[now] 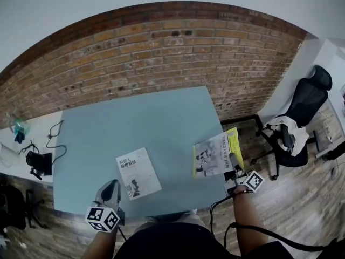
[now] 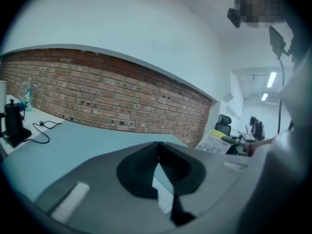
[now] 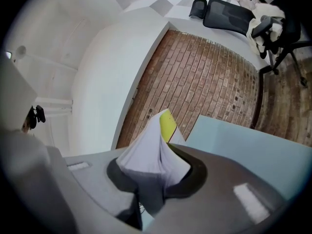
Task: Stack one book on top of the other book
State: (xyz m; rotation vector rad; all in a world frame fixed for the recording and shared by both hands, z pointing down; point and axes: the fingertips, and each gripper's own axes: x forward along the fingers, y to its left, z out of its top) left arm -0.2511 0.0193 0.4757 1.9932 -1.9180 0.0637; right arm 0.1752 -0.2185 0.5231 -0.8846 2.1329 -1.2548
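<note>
The book with the yellow strip (image 1: 214,154) was at the 3 o'clock edge of the light blue table (image 1: 151,117). It was tilted, with its cover facing up and the yellow strip along its outer side. The right gripper (image 1: 235,165) came in from about 5 o'clock and clamped the book's near corner. In the right gripper view the jaws were narrow and pressed on the book, and its pages fanned out between them. I could not tell whether the book's far edge touched the table.

The white book (image 1: 138,173) lay flat and face up towards 6 o'clock on the table, near the front edge. It was well apart from the held book, at about 9 o'clock from it.

The left gripper (image 1: 112,190) sat just beside the white book at its 7 o'clock, over the table's front edge and pointing slightly down. In the left gripper view its fingertips met with nothing between them.

A brick wall (image 1: 161,47) ran behind the table at 12 o'clock. A black office chair (image 1: 304,109) stood at 2 o'clock on the wooden floor (image 1: 307,198), with pale cloth draped over its seat. At 9 o'clock was a white side desk (image 1: 38,124) holding a black device (image 1: 39,162), a loose cable (image 1: 54,139) and a bottle (image 1: 20,126).
</note>
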